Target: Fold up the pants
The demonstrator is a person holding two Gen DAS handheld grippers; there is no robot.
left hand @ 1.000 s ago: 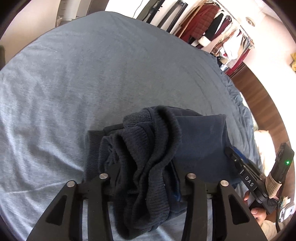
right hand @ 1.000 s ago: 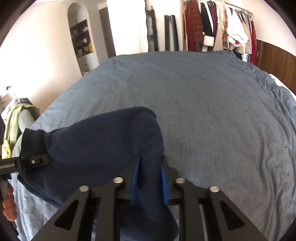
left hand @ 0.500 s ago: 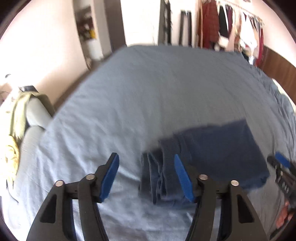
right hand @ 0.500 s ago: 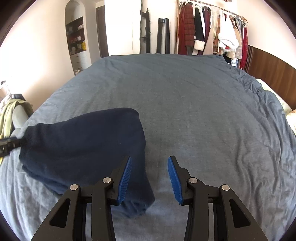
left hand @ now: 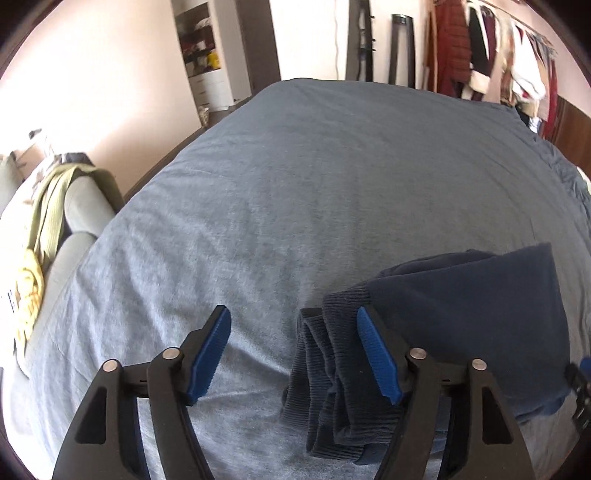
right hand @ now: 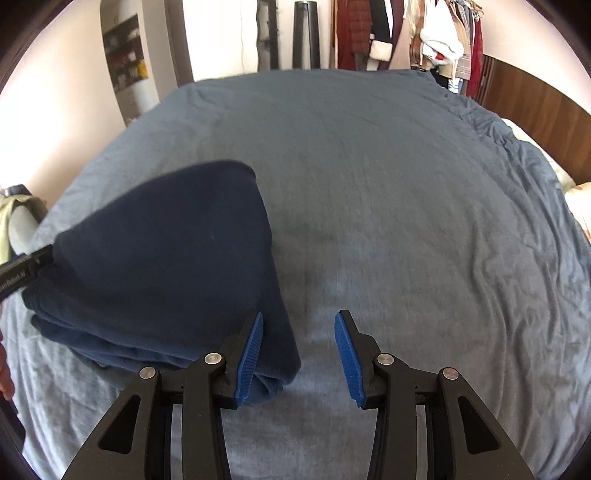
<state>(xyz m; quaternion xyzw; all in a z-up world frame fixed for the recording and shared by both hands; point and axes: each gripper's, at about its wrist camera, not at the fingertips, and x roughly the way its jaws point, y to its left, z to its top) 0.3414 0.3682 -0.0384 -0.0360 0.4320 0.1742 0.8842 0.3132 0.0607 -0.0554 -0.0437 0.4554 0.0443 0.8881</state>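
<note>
Left gripper (left hand: 293,350): jaws opening, blue pads wide apart, gripping nothing. Ribbed cuff end of the pants (left hand: 461,325) showing in the gap beside the right pad, not pressed by either pad; bare bed sheet (left hand: 295,184) under the rest of the gap. Pointed steeply down at the near part of the bed.

Right gripper (right hand: 298,350): jaws parted, nothing clamped. Left pad just at the near right edge of the pants (right hand: 166,266), contact not certain; right pad over bare sheet (right hand: 406,221).

Pants: dark navy, folded into a thick stacked bundle, lying flat on the grey-blue sheet at the near side of the bed. Ribbed cuffs bunched at the bundle's left end, smooth folded panel to the right of them. Bundle between the two grippers, left gripper's finger (right hand: 22,269) at its far-left edge in the right wrist view.

Surroundings: clothes rail (right hand: 406,33) with hanging garments at far right, wooden headboard (right hand: 535,103) on the right, sofa with green cloth (left hand: 55,206) at left.
</note>
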